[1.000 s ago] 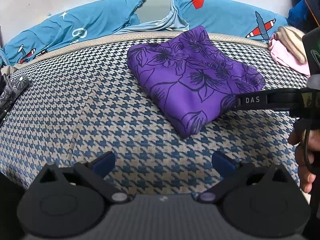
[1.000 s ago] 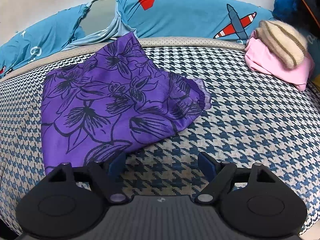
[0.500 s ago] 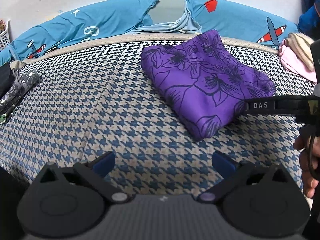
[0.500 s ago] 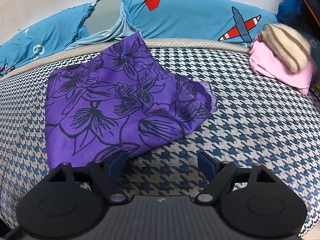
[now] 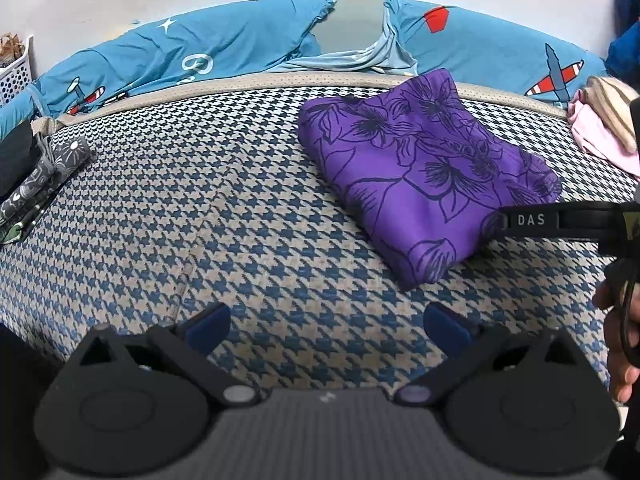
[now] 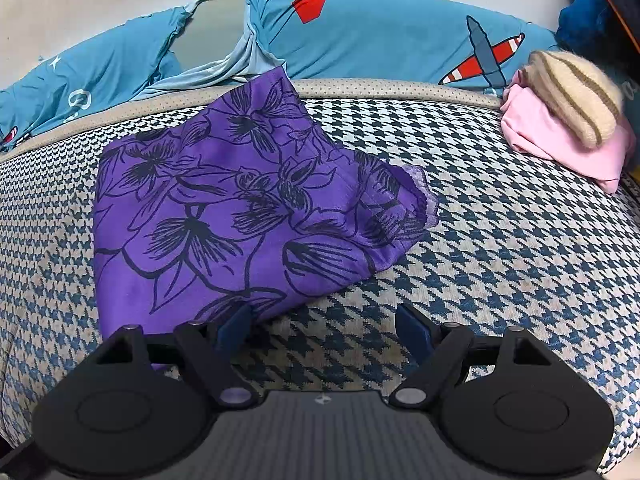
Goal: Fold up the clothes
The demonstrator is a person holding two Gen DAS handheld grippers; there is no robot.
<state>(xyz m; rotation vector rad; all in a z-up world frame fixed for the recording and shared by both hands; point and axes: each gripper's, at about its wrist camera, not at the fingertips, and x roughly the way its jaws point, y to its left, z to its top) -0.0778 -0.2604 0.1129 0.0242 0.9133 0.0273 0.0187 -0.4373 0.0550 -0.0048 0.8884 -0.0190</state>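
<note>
Two grippers, left [image 5: 326,326] and right [image 6: 324,320], jaws spread empty, flank the folded purple floral garment [image 6: 240,220], apparently ready for another fold.

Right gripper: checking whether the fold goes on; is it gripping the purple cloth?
No, the right gripper stands open, nothing between its jaws, beside the purple cloth.

Houndstooth cover [image 5: 200,208] bare left of purple cloth [image 5: 420,184]; pink pile [image 6: 560,140] blocks far right.

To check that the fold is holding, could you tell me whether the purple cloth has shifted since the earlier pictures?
No: the purple cloth still overlaps the beige border with its far corner.
</note>
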